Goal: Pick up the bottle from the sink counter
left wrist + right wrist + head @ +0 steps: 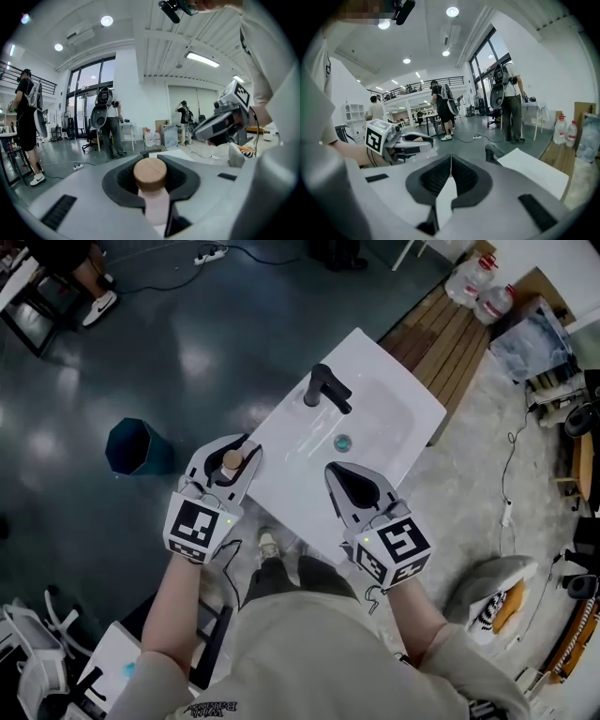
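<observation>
Head view: a white sink counter [394,381] sits below, with a black tap [326,390] and a round drain [342,442] in the bowl
Head view, left side: the left gripper [242,454] is at the near left edge of the sink counter and grips the bottle [232,461]; only the top of the bottle shows between the jaws
Head view, right side: the right gripper [334,472] is over the near part of the sink counter, with its jaws pressed together and nothing in them
Head view, floor: a dark blue-green bin [136,446] stands on the shiny floor, left of the left gripper; two big water jugs [483,292] stand at the far end of some wooden slats [436,338]
Left gripper view: the jaws squeeze the pink body of the bottle from both sides; its wooden cap [150,172] sits just above them, and the bottle is upright
Left gripper view, behind: the right gripper is off to the right, apart from the bottle; people [108,124] stand far back by tall windows [86,89]
Right gripper view: the two jaws meet at the tips with only a thin slit between them, and they hold nothing
Right gripper view, behind: the left gripper is to the left; the tap and the sink counter show just past the jaws
</observation>
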`<state>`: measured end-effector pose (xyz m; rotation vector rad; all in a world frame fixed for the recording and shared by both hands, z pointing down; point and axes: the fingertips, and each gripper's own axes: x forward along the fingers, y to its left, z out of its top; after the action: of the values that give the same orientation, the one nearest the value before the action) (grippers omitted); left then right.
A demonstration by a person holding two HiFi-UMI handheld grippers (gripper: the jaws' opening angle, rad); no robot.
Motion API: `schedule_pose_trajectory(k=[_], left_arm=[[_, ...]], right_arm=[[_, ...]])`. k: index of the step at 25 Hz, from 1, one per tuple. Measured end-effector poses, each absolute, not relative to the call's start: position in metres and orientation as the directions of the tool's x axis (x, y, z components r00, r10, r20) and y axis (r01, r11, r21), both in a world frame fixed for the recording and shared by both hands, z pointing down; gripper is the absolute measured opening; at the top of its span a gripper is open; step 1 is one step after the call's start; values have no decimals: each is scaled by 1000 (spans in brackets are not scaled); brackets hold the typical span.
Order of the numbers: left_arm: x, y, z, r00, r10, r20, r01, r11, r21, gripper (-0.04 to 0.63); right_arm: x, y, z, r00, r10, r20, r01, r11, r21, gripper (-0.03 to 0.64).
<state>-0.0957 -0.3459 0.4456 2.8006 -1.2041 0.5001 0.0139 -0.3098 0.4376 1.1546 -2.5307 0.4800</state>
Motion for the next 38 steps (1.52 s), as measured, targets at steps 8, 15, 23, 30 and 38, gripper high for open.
schedule_pose_trajectory(k=[8, 15, 23, 30, 38], left_arm=[[-92, -313, 391, 654, -695, 300, -704, -704, -96, 91], [-90, -284, 384, 653, -686, 320, -705, -705, -73, 91], [-82, -260, 402, 643, -676, 361, -707, -704, -61, 91], [-78, -252, 417, 635, -670, 385, -714, -699, -37, 91], [-80, -253, 421, 624, -679, 385, -726, -687, -35, 91]], right_arm=[[24, -291, 387, -634, -691, 347, -764, 630, -140, 2], [25, -272, 387, -646, -674, 359, -753, 641, -150, 2], [23, -256, 407, -663, -627, 410, -729, 664, -165, 2], [23, -252, 414, -682, -600, 418, -708, 686, -169, -2], [25, -248, 416, -680, -598, 424, -706, 690, -160, -2]])
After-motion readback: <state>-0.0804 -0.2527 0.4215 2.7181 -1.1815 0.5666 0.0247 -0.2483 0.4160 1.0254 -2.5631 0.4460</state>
